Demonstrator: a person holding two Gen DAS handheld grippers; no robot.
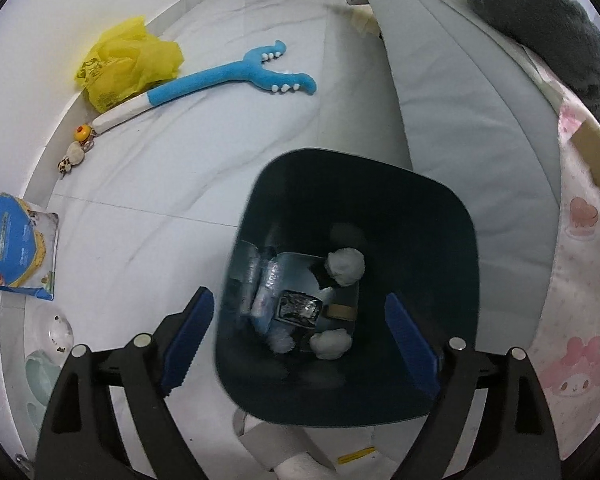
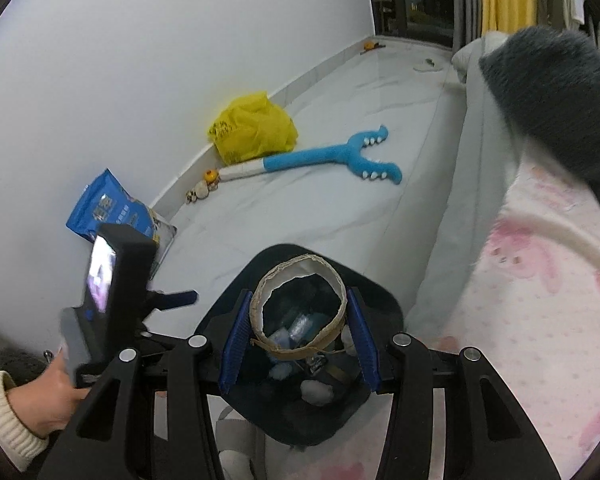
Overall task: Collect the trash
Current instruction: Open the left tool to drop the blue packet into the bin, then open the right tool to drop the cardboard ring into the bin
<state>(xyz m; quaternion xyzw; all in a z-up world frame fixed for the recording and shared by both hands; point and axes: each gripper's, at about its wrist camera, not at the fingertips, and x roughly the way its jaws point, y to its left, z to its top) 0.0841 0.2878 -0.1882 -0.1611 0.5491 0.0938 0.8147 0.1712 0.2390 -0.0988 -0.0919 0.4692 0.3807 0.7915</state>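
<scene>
A dark blue trash bin [image 1: 432, 216] stands on the floor beside the bed. It holds crumpled white tissues [image 1: 345, 267], wrappers and a dark packet. My left gripper [image 1: 300, 322] is open and empty, its blue pads spread over the bin's near side. In the right wrist view, my right gripper [image 2: 298, 322] is shut on a cardboard tape ring [image 2: 336, 280] and holds it just above the bin [image 2: 384, 304]. The left gripper's body [image 2: 112, 280] and the hand holding it show at the left.
On the floor by the wall lie a yellow plastic bag [image 1: 128, 64], a blue plush toy [image 1: 228, 76], small toys [image 1: 76, 148] and a blue pouch [image 1: 12, 240]. The grey bed edge [image 1: 480, 120] with a pink blanket [image 2: 540, 280] is on the right. White paper [image 1: 284, 452] lies below the bin.
</scene>
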